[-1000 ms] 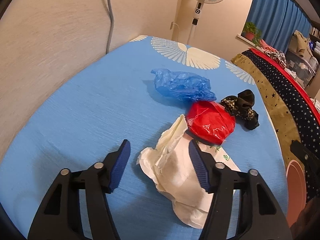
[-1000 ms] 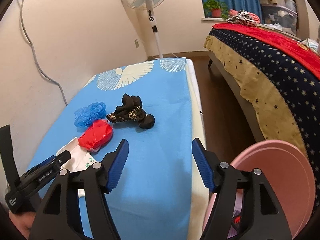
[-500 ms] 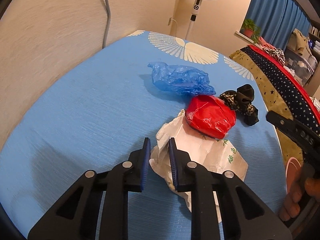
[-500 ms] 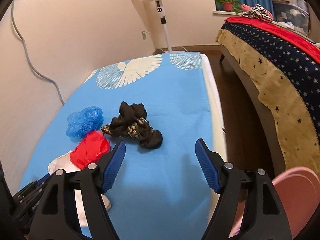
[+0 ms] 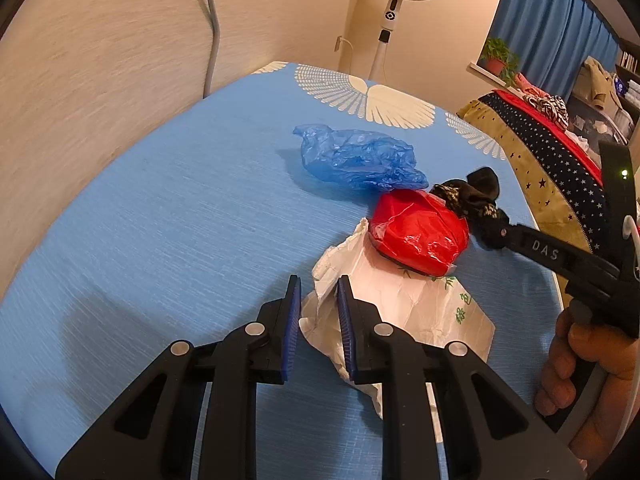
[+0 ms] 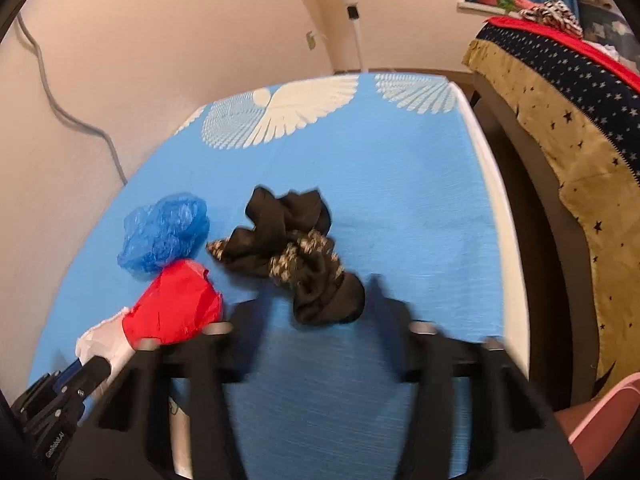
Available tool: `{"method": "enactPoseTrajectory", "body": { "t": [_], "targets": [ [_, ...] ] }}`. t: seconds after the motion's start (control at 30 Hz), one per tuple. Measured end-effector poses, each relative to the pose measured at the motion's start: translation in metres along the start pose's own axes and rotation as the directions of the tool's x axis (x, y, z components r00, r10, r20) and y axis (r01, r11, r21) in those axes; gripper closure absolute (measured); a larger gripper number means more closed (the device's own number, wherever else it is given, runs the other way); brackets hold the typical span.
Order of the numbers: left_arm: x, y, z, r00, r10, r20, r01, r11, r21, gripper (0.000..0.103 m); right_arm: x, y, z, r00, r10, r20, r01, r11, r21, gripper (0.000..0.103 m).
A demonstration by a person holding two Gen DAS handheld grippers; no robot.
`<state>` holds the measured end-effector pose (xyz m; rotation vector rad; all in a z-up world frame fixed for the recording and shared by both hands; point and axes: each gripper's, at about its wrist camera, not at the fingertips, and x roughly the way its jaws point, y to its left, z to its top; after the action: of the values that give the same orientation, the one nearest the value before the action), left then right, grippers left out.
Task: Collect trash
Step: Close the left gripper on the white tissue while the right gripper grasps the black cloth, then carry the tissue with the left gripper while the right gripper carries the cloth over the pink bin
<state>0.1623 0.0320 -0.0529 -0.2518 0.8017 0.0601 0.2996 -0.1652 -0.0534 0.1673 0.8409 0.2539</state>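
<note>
Trash lies clustered on the blue sheet [image 5: 168, 216]: the left gripper [image 5: 318, 308], jaws nearly closed, pinches the near-left edge of the white bag [image 5: 404, 304], with the red bag [image 5: 420, 236] on its far end and the blue bag [image 5: 356, 158] beyond. Right of them, the right gripper [image 6: 316, 316] is spread wide around the near end of the black cloth [image 6: 296, 248], gripping nothing.

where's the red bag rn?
Left wrist view: red bag sits right of centre on the blue sheet, resting on the white bag, with the blue bag behind it and black cloth at its right.
</note>
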Motion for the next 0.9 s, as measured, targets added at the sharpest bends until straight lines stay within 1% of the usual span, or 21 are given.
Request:
{"method": "enactPoseTrajectory", "body": {
  "t": [0.03,0.07,0.17,0.23,0.33,0.37,0.5,0.63,0.9],
  "targets": [
    [0.0,0.0,0.0,1.0,-0.001,0.001,0.001,1.0,-0.001,0.085,-0.003,0.0,-0.001,1.0,0.004,0.008,-0.004,1.0,0.001,0.078],
    [-0.001,0.001,0.0,1.0,-0.005,0.004,0.005,1.0,-0.005,0.085,-0.006,-0.001,-0.002,1.0,0.004,0.016,-0.005,1.0,0.004,0.092],
    [-0.003,0.002,-0.001,1.0,-0.027,0.012,0.027,0.999,-0.027,0.085,-0.02,-0.005,-0.008,0.999,-0.001,0.035,-0.001,0.999,0.033,0.093],
    [-0.006,0.0,-0.002,0.999,-0.028,0.016,0.028,0.999,-0.016,0.086,-0.031,-0.008,-0.012,0.999,-0.006,0.052,0.003,0.998,0.056,0.093],
    [-0.013,-0.001,-0.003,0.999,-0.034,0.022,0.034,0.999,-0.008,0.093,-0.05,-0.008,-0.019,0.997,-0.016,0.072,0.012,0.998,0.066,0.094],
    [-0.017,-0.001,-0.003,0.999,-0.035,0.026,0.035,0.999,-0.007,0.093,-0.056,-0.006,-0.022,0.997,-0.02,0.076,0.015,0.998,0.065,0.094],
    [-0.034,0.0,-0.002,0.998,-0.041,0.053,0.041,0.999,0.002,0.094,-0.084,-0.002,-0.031,0.995,-0.028,0.098,0.022,0.998,0.058,0.094],
    [-0.054,-0.001,-0.003,0.996,-0.048,0.077,0.047,0.999,0.017,0.097,-0.112,-0.002,-0.043,0.992,-0.038,0.122,0.03,0.997,0.072,0.094],
    [-0.089,-0.003,-0.007,0.991,-0.065,0.12,0.06,0.997,0.049,0.097,-0.16,-0.002,-0.066,0.985,-0.05,0.163,0.035,0.995,0.097,0.094]
  ]
}}
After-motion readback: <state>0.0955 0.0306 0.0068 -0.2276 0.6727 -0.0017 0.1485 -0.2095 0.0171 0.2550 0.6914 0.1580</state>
